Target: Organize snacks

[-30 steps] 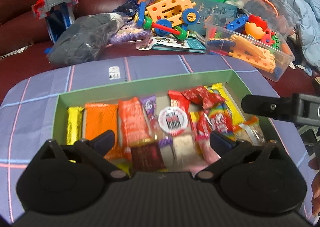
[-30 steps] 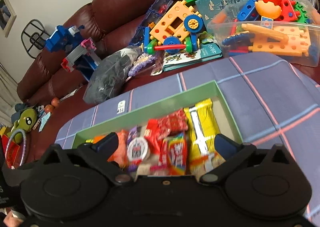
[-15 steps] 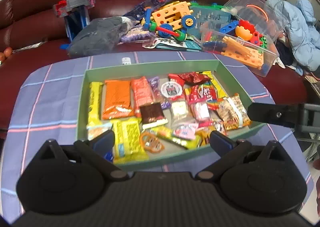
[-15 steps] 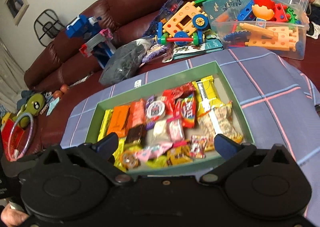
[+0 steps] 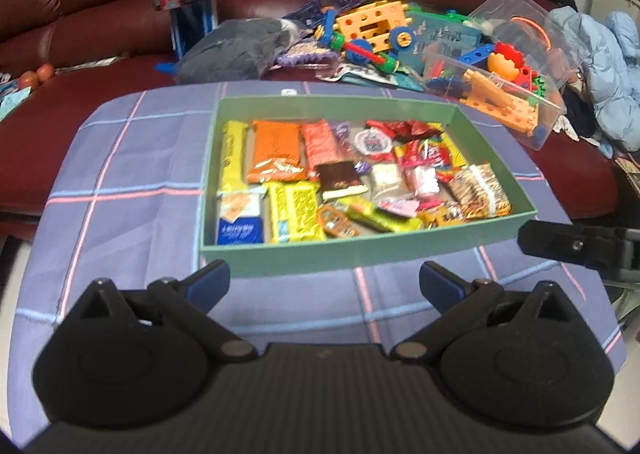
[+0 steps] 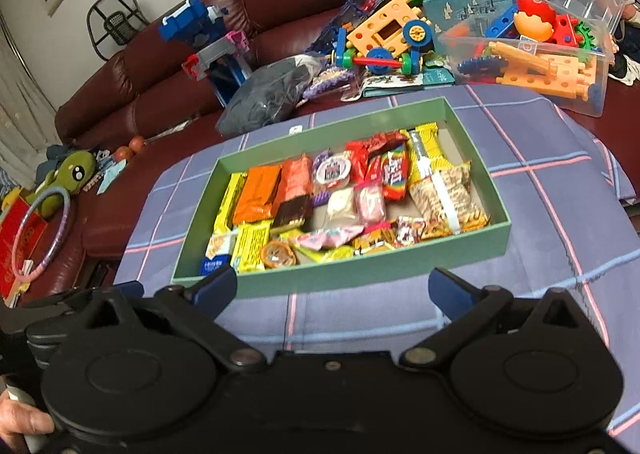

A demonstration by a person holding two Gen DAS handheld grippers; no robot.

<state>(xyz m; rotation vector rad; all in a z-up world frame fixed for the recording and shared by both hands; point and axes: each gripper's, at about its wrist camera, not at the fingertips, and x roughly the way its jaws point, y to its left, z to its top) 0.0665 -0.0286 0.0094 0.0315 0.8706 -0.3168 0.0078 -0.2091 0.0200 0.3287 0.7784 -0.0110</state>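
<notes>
Left wrist: plaid cloth (image 5: 120, 181) before maroon sofa (image 5: 92, 13); green snack box (image 5: 360, 250) ahead, long axis left-right. Left gripper (image 5: 324, 280) spread wide, empty.
Right wrist: box long axis runs left-near to right-far; right gripper (image 6: 332, 286) wide, empty.

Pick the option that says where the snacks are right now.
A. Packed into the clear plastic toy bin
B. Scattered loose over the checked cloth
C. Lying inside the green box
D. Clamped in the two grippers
C: the wrapped snacks all lie inside the green box on the checked cloth, while the left gripper and right gripper are both open and hold nothing.
</notes>
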